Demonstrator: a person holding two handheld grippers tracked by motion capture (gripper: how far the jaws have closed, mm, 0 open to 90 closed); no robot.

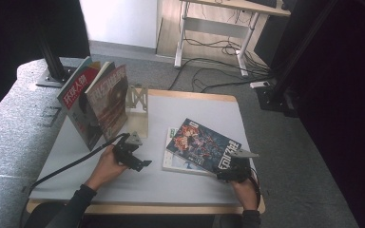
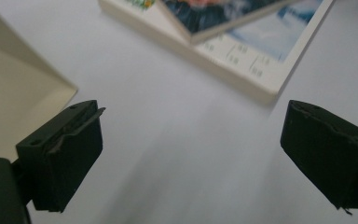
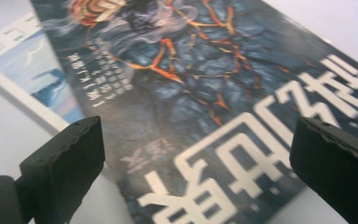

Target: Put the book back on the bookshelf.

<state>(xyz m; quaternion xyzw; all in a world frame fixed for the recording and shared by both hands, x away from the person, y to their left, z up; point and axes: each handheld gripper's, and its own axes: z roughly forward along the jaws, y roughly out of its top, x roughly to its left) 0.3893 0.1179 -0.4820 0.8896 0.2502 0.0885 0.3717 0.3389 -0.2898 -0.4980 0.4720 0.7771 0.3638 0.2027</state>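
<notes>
We hold the right gripper [image 3: 193, 154] wide over the dark magazine [image 3: 191, 107]; the left gripper [image 2: 191, 154], also wide, hovers beside that magazine above bare tabletop [image 2: 168, 140].

dark magazine [image 1: 203, 145] orange-cracked, white table [image 1: 123, 183]

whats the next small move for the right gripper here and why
Probably ease the right gripper forward and close on the near edge of the dark magazine. Its jaws stand open over that cover, nothing gripped, and the magazine lies flat atop the white book.
</notes>
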